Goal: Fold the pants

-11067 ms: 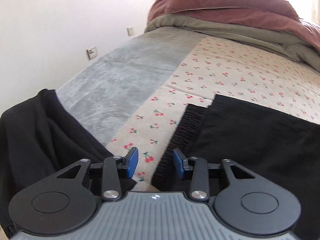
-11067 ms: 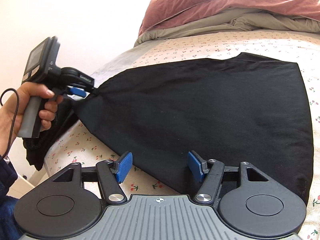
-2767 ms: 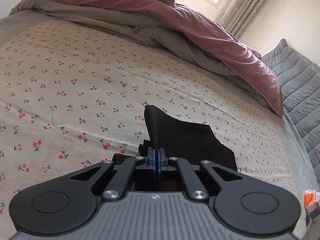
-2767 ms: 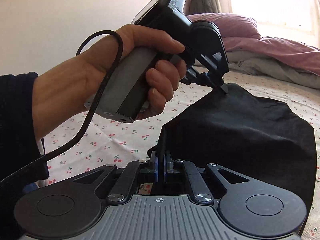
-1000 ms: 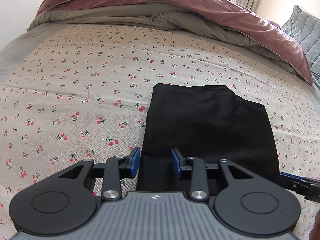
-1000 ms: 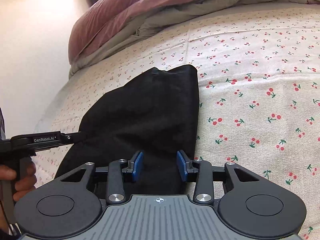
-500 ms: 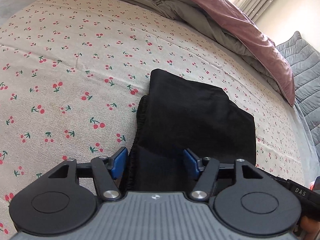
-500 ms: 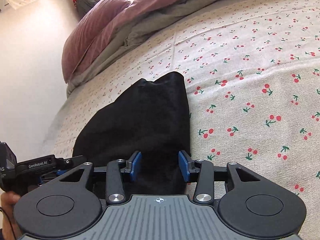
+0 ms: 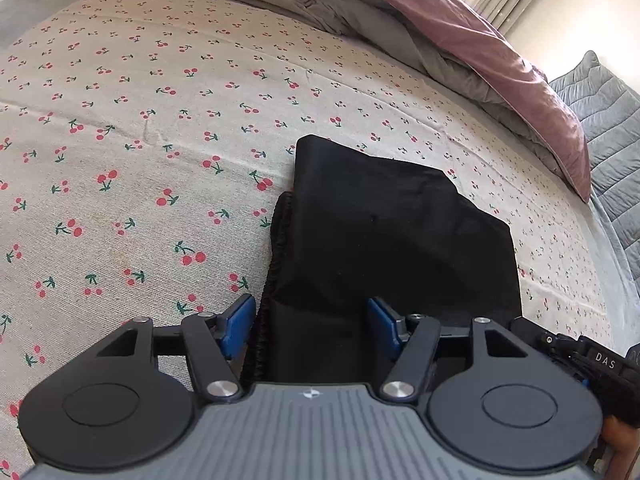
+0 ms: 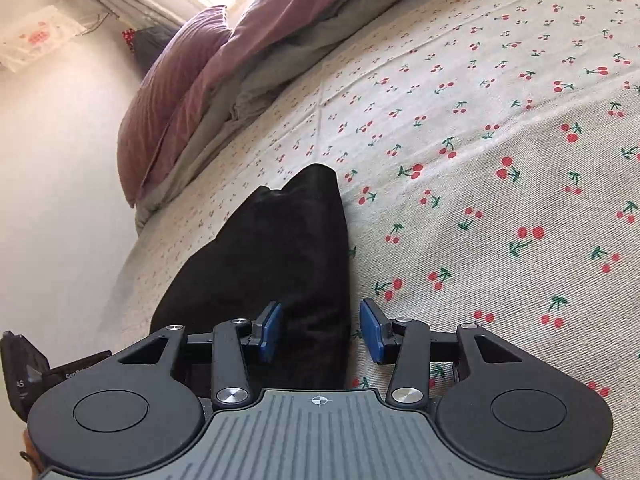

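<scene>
The black pants (image 9: 400, 232) lie folded into a compact stack on the cherry-print bedsheet (image 9: 120, 140). The gathered waistband edge shows on the stack's left side. My left gripper (image 9: 310, 326) is open, its blue pads on either side of the stack's near left corner, holding nothing. In the right wrist view the pants (image 10: 276, 256) run away from me. My right gripper (image 10: 320, 334) is open over the stack's near right edge and holds nothing. The right gripper's body (image 9: 588, 360) shows at the lower right of the left wrist view.
A mauve duvet over a grey-green blanket (image 9: 440, 28) is bunched along the far side of the bed. A grey quilted cover (image 9: 608, 120) lies at the right. A mauve pillow (image 10: 168, 96) sits by the wall. The bed edge (image 10: 132, 264) drops off left of the pants.
Both grippers opened and let go of the pants, which now lie folded on the sheet. In the last half second both grippers tilted down closer over the stack and the left jaws widened slightly.
</scene>
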